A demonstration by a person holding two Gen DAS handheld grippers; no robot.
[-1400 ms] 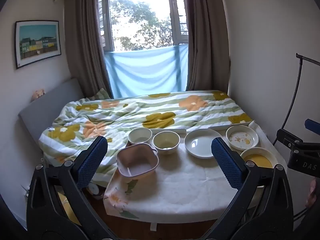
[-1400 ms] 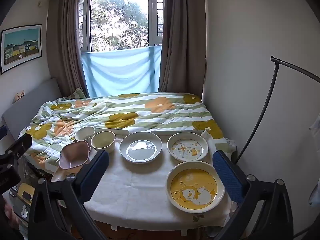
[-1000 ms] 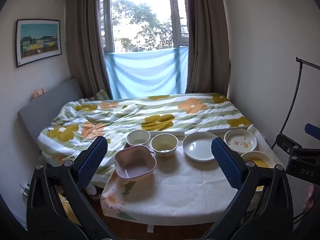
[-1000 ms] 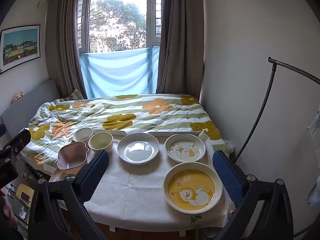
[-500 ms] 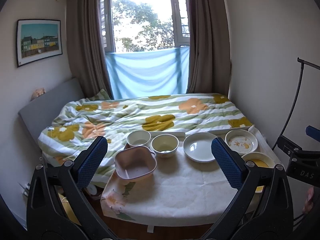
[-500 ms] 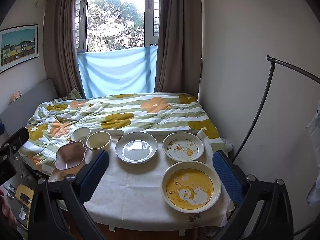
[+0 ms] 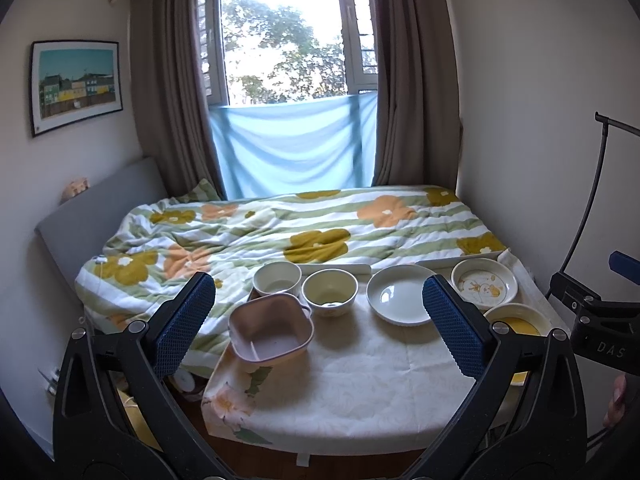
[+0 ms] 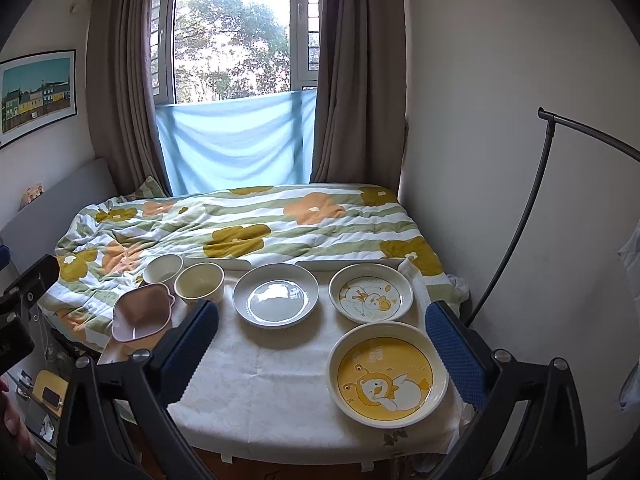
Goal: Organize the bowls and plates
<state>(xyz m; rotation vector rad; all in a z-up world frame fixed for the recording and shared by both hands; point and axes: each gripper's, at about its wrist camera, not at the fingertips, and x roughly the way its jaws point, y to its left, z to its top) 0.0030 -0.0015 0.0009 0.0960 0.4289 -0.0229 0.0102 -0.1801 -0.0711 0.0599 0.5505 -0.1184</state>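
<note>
A table (image 8: 272,376) covered with a white embossed cloth stands at the foot of a bed (image 8: 240,224) spread with a green-striped quilt printed with orange and mustard flowers. Six dishes sit on the table, none stacked.

Along the far edge, from the left, stand a small white round bowl (image 7: 277,278) and a cream round bowl (image 7: 329,292), just beside each other. Next comes a plain white shallow plate (image 8: 276,295), then a white plate with a yellow duck drawing (image 8: 371,293) near the right edge. In front of the duck plate, just beside it, lies a large deep plate with a yellow centre and a bear drawing (image 8: 387,374), at the near right corner. At the left edge, in front of the two round bowls, sits a pink squarish bowl with small side handles (image 7: 270,327), close against the cream bowl.

The left gripper (image 7: 319,319) hangs above the near left side of the table, its blue-padded fingers spread wide with nothing between them. The right gripper (image 8: 323,351) hangs above the near right side, its fingers likewise spread wide and holding nothing; the bear plate shows in the gap between them.

Behind the bed, brown curtains (image 8: 352,80) frame a window (image 8: 232,40) whose lower part is covered by a light blue cloth (image 8: 236,140). A framed picture of coloured houses (image 7: 76,86) hangs on the left wall.
</note>
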